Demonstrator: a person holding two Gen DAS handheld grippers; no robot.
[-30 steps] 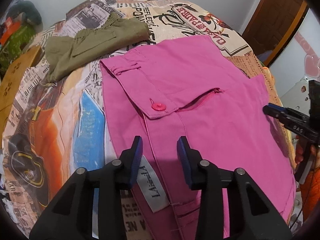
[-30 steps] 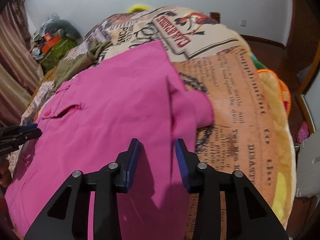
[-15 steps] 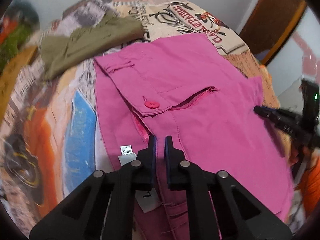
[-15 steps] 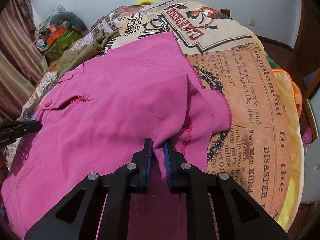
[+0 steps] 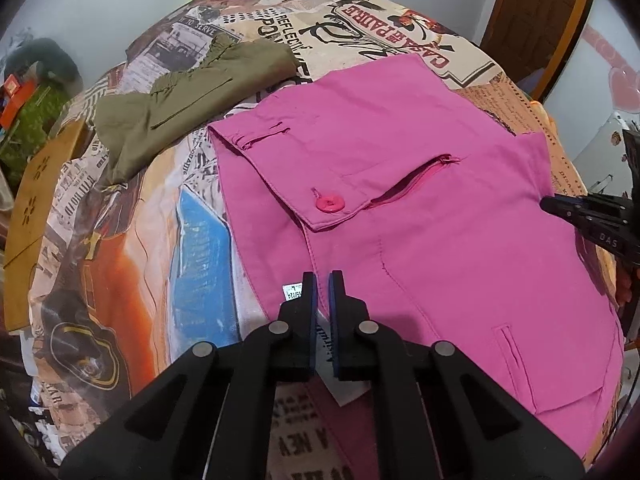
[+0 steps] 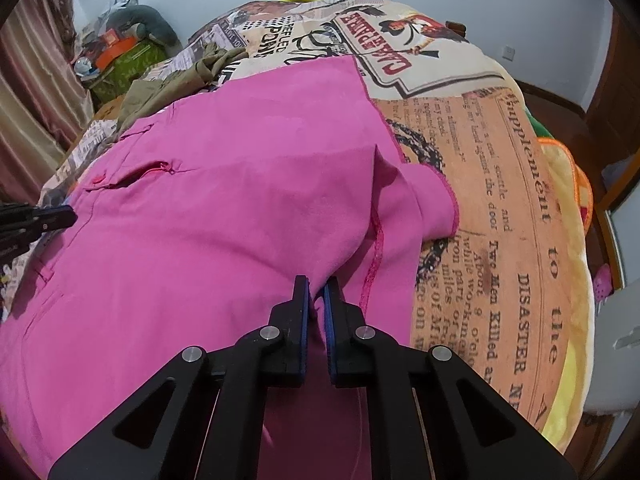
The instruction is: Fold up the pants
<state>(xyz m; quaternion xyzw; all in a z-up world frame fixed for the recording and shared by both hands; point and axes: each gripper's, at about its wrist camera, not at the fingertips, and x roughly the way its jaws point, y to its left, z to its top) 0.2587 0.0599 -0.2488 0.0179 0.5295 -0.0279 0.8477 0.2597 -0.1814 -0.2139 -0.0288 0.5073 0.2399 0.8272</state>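
Pink pants (image 5: 420, 208) lie spread on the printed bedspread (image 5: 132, 248), with a pink button (image 5: 329, 203) and an open fly facing up. My left gripper (image 5: 322, 280) is shut on the waistband edge beside a white label (image 5: 292, 291). At the opposite side, my right gripper (image 6: 316, 284) is shut on a raised fold of the pink pants (image 6: 224, 216) near the leg seam. Each gripper's tips also show at the edge of the other view: the right gripper (image 5: 560, 204) at right, the left gripper (image 6: 66, 213) at left.
Olive-green pants (image 5: 192, 96) lie bunched at the bed's far left corner. A wooden board (image 5: 36, 200) leans at the left. A dark wooden door (image 5: 540, 16) stands at the far right; clutter and a curtain (image 6: 36, 72) sit at far left.
Both grippers went from open to shut, pinching the pink fabric. The left one closed at the waistband by the label; the right one closed on a fold that now stands up slightly.
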